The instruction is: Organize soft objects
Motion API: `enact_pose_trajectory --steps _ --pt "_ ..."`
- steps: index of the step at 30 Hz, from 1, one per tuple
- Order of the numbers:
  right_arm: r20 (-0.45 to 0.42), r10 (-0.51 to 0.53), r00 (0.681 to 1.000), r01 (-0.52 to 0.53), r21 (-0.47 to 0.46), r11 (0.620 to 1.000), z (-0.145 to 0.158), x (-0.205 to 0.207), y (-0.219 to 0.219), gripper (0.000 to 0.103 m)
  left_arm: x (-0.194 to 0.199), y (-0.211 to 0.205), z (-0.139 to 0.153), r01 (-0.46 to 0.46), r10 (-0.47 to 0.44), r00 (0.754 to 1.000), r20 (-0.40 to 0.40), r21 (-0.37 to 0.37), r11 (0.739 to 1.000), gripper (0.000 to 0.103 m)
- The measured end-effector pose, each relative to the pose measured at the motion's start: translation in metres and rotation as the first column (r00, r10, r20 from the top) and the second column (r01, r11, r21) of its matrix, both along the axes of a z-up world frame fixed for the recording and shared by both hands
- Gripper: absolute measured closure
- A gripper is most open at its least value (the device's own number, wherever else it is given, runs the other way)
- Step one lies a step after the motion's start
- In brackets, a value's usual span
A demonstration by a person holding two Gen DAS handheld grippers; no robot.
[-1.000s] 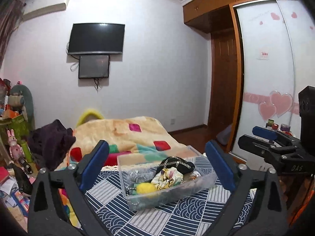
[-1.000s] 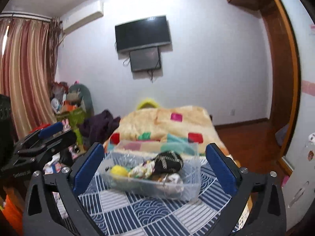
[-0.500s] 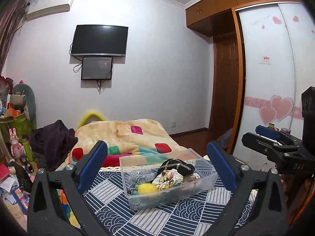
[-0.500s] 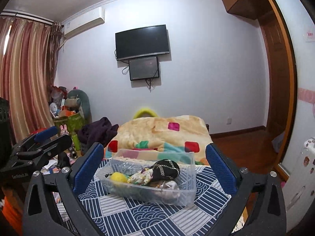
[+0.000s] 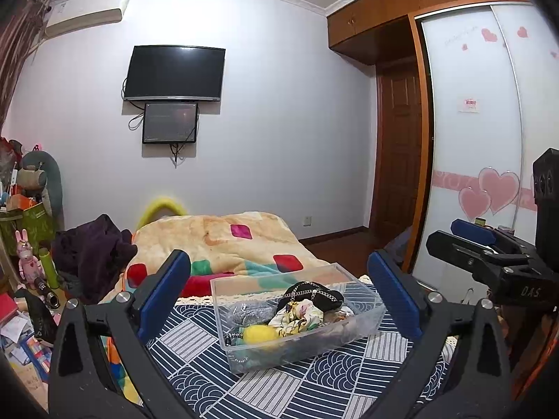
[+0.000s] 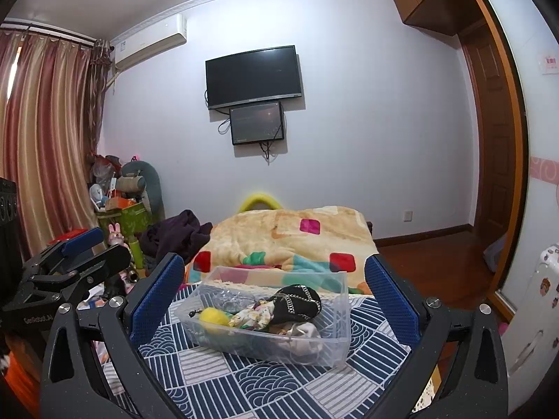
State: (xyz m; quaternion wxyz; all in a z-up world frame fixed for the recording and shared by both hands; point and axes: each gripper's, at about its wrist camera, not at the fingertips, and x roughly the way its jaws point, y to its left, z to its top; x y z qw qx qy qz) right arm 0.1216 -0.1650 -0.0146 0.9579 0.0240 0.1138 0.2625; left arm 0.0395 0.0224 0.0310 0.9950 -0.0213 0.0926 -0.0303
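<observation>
My left gripper (image 5: 279,289) fingers spread wide, empty, my right gripper (image 6: 274,288) fingers likewise apart, empty, clear plastic bin (image 5: 363,324) on blue patterned cloth (image 5: 195,345) between both, holding yellow pompom (image 5: 256,335), black chained pouch (image 6: 297,303), floral fabric (image 5: 297,316)

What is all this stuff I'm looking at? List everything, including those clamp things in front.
Plastic bin: one, clear, on patterned cloth.
Yellow ball: one, in bin.
Black pouch: one, chain-trimmed, in bin.
Floral cloth: one, pale, in bin.
Patterned cloth: one, navy-white, under bin.
Blanket: one, orange, behind bin.
Television: one, black, on wall.
Left gripper: one, black with blue pads, open.
Right gripper: same, open.
</observation>
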Motion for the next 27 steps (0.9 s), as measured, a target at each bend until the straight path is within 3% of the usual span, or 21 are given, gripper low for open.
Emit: enact_pose_trajectory --steps 27 --pt "-0.009 0.012 1.0 -0.012 -0.003 1.0 -0.0012 -0.0005 0.0034 0.0 -0.0014 -0.0022 0.001 0.007 -0.007 1.0 -0.011 -0.005 1.0 0.0"
